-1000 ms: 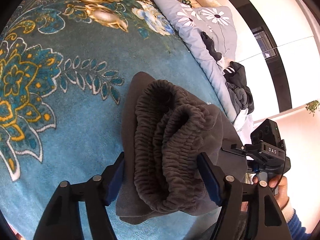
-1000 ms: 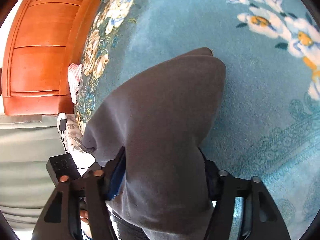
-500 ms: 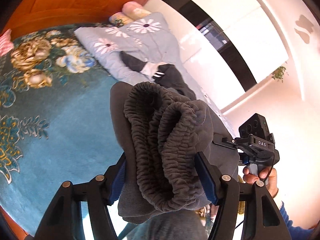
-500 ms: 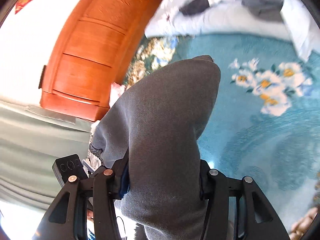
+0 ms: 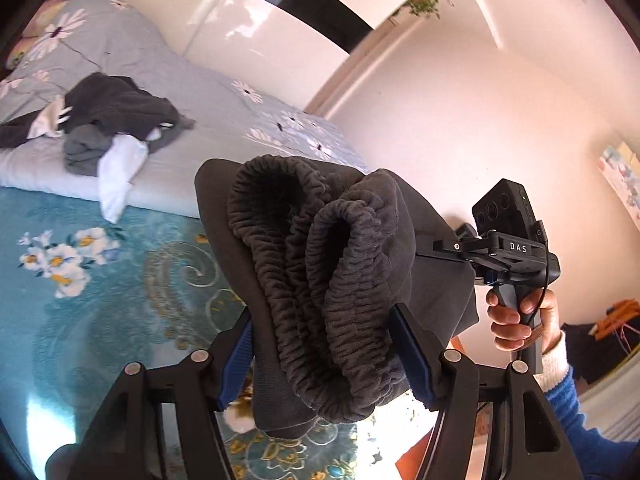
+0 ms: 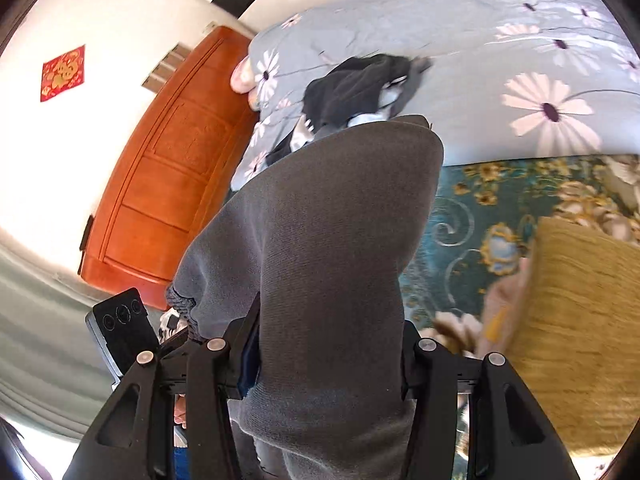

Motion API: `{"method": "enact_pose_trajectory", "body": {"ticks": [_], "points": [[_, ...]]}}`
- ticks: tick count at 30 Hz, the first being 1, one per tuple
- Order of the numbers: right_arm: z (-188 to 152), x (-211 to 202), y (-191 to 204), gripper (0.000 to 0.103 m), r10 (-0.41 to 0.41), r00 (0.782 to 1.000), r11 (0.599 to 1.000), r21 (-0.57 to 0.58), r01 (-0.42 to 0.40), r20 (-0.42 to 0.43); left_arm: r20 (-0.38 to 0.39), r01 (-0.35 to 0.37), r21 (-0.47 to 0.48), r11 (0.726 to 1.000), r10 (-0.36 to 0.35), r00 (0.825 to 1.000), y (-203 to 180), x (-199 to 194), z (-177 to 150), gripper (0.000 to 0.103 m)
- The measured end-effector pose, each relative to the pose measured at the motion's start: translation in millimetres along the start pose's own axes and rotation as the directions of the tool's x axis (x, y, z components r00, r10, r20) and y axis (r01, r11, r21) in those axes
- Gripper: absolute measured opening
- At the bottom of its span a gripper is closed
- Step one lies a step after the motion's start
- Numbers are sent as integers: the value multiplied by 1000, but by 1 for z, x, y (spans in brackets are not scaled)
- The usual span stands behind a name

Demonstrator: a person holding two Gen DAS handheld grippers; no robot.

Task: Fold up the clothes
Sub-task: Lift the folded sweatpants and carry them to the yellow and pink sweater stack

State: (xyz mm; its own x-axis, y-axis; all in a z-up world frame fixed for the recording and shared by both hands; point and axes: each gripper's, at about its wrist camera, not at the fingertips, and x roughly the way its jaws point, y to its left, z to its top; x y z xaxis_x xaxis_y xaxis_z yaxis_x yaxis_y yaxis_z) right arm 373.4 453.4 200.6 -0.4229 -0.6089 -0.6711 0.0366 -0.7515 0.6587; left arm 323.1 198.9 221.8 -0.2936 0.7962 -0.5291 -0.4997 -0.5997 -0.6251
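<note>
A dark grey garment with a ribbed elastic waistband (image 5: 320,280) is bunched between the jaws of my left gripper (image 5: 326,354), which is shut on it and holds it in the air. My right gripper (image 6: 326,354) is shut on the smooth grey cloth of the same garment (image 6: 320,232); its fingertips are hidden by the fabric. The right gripper also shows in the left wrist view (image 5: 508,248), held by a hand at the garment's right side.
A pile of dark and white clothes (image 5: 104,128) lies on a grey floral duvet (image 5: 224,104) across the bed. A teal floral blanket (image 5: 80,264) covers the bed below. An orange wooden headboard (image 6: 168,184) stands left. A yellow woven thing (image 6: 576,328) lies right.
Both grippers have risen and tilted up with the garment, lifting it off the teal blanket. The views swung from the blanket toward the duvet, clothes pile and walls.
</note>
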Motion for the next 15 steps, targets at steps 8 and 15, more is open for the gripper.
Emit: {"method": "enact_pose_trajectory", "body": {"ticks": [8, 15], "points": [[-12, -131, -123, 52, -130, 988, 983, 143, 117, 83, -188, 114, 42, 993, -105, 977, -93, 126, 15, 68], [-18, -148, -202, 53, -160, 983, 969, 205, 138, 91, -255, 81, -1, 997, -79, 964, -98, 189, -1, 68]]}}
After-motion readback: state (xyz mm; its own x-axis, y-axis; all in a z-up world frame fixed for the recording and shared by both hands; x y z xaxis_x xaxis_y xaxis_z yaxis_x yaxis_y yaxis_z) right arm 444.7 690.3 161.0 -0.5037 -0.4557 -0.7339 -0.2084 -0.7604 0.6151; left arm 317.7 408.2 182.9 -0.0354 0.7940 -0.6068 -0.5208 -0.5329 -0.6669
